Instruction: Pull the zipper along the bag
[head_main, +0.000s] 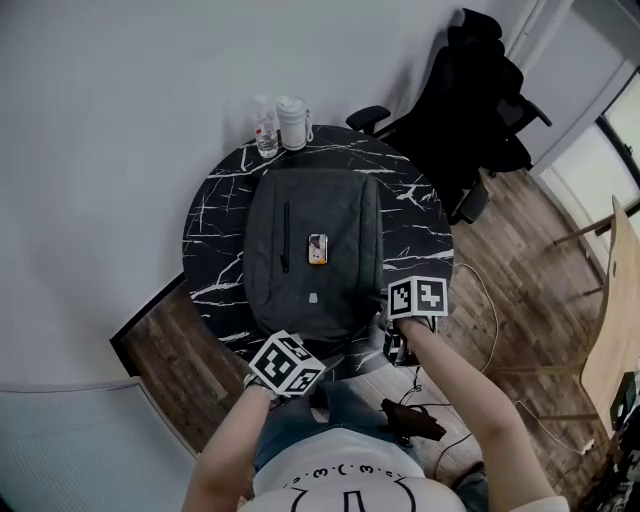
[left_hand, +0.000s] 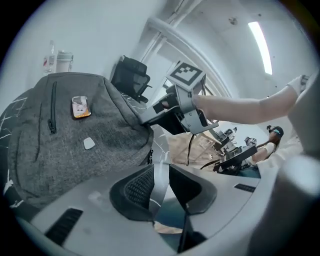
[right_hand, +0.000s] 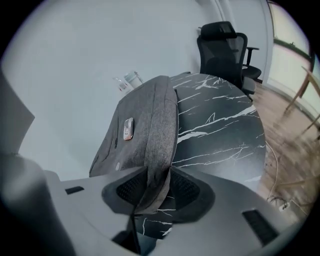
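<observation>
A grey backpack (head_main: 310, 255) lies flat on the round black marble table (head_main: 215, 215), with a short zipper (head_main: 285, 237) and a small orange tag on its front. My right gripper (head_main: 412, 315) is at the bag's near right corner. In the right gripper view its jaws (right_hand: 159, 187) stand open, with the bag's grey edge (right_hand: 160, 150) hanging loosely between the pads. My left gripper (head_main: 290, 352) is at the bag's near edge. Its jaws (left_hand: 161, 182) stand a little apart with nothing gripped, just short of the backpack (left_hand: 75, 140). The left gripper view also shows the right gripper (left_hand: 150, 120) on the corner.
Two bottles (head_main: 280, 125) stand at the table's far edge by the wall. A black office chair (head_main: 470, 100) is behind the table on the right, and a wooden chair (head_main: 615, 300) is at the far right. Cables lie on the wood floor (head_main: 480, 300).
</observation>
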